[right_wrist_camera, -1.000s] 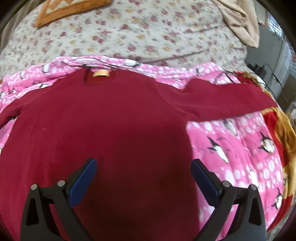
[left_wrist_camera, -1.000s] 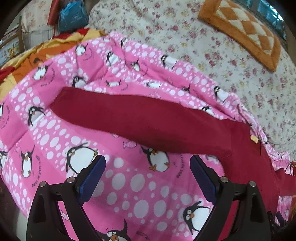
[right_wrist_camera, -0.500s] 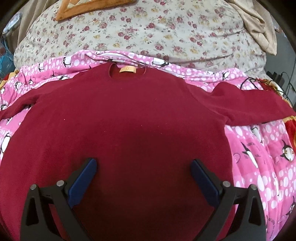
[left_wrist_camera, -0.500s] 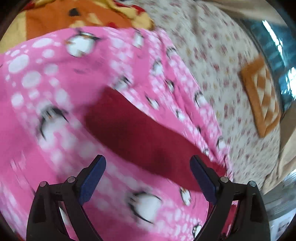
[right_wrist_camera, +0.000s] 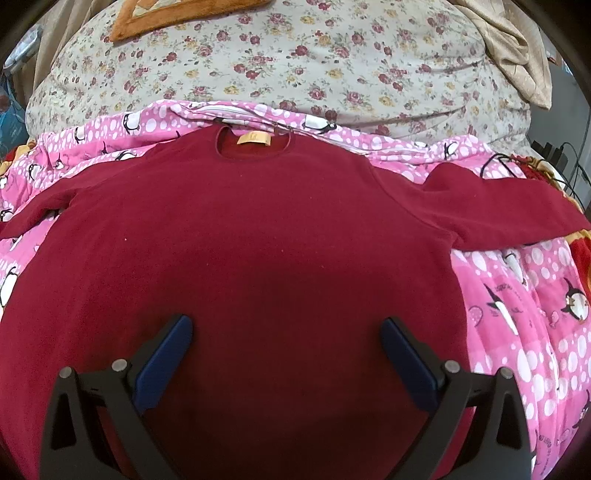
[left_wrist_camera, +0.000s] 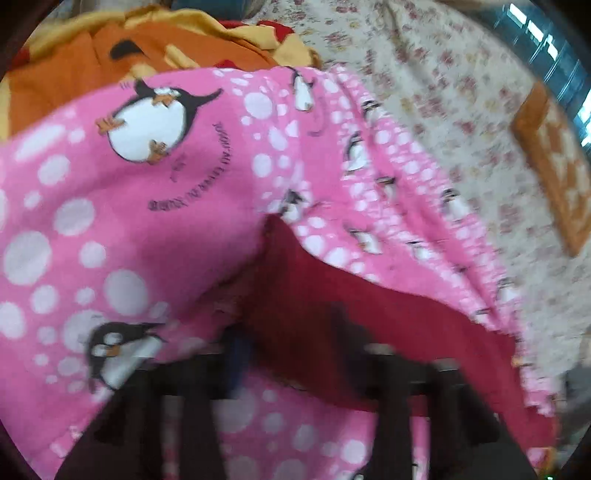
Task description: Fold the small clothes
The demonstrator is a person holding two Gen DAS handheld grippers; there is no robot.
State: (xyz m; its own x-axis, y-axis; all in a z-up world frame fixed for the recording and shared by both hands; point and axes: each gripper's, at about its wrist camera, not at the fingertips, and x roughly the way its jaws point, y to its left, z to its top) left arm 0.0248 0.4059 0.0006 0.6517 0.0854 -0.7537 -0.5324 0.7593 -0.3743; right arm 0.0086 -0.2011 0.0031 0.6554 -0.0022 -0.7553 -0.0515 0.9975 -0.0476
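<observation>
A dark red sweater (right_wrist_camera: 258, 221) lies flat, front up, on a pink penguin blanket (right_wrist_camera: 517, 295), its tan neck label (right_wrist_camera: 253, 139) at the far side and both sleeves spread out. My right gripper (right_wrist_camera: 286, 332) hovers open over the sweater's lower body, nothing between its blue pads. In the blurred left wrist view the end of the left sleeve (left_wrist_camera: 303, 280) lies on the blanket (left_wrist_camera: 110, 221). My left gripper (left_wrist_camera: 291, 350) is at that sleeve end, jaws closing with the red cloth between them; the blanket puckers beside the left finger.
A floral bedsheet (right_wrist_camera: 295, 55) lies beyond the blanket, with an orange patterned cushion (right_wrist_camera: 177, 18) on it. A beige cloth (right_wrist_camera: 517, 48) is at the far right, with black cables (right_wrist_camera: 498, 162) by the right sleeve. An orange and yellow blanket (left_wrist_camera: 110, 55) bunches beyond the left sleeve.
My left gripper has travelled along the left sleeve to its end and its jaws have drawn in around the cloth. The right gripper has stayed open over the sweater's body.
</observation>
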